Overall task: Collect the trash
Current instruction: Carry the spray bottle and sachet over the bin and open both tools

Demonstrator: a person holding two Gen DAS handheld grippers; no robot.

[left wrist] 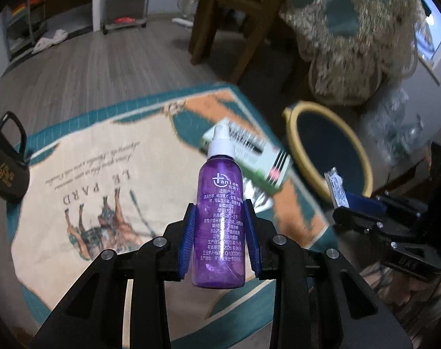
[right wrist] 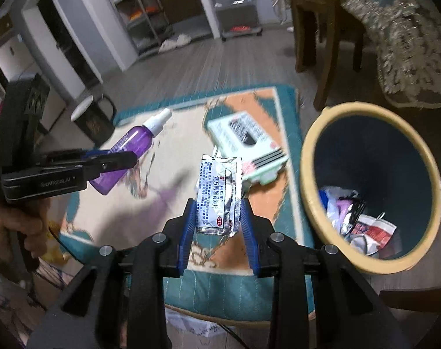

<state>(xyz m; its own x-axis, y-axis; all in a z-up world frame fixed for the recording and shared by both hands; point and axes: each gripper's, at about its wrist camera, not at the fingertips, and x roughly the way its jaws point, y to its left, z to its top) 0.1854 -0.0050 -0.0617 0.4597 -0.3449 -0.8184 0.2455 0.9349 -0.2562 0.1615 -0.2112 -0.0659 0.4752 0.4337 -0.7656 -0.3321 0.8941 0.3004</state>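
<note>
My left gripper (left wrist: 219, 221) is shut on a purple spray bottle (left wrist: 220, 203) with a white cap, held above the patterned cloth (left wrist: 104, 180). The bottle also shows in the right wrist view (right wrist: 127, 148). My right gripper (right wrist: 219, 218) is shut on a silver foil medicine sachet (right wrist: 219, 195), held above the cloth's right side. A green and white medicine box (right wrist: 246, 145) lies on the cloth. A round bin (right wrist: 307, 180) with a yellow rim stands to the right on the floor and holds several wrappers (right wrist: 362, 226).
A black mug (left wrist: 5, 168) stands at the cloth's left edge. A wooden chair (left wrist: 220, 29) and a table with a draped lace cloth (left wrist: 351, 52) stand behind. Shelving units (right wrist: 150, 8) line the far wall. Clear plastic bags (left wrist: 394, 128) lie right of the bin.
</note>
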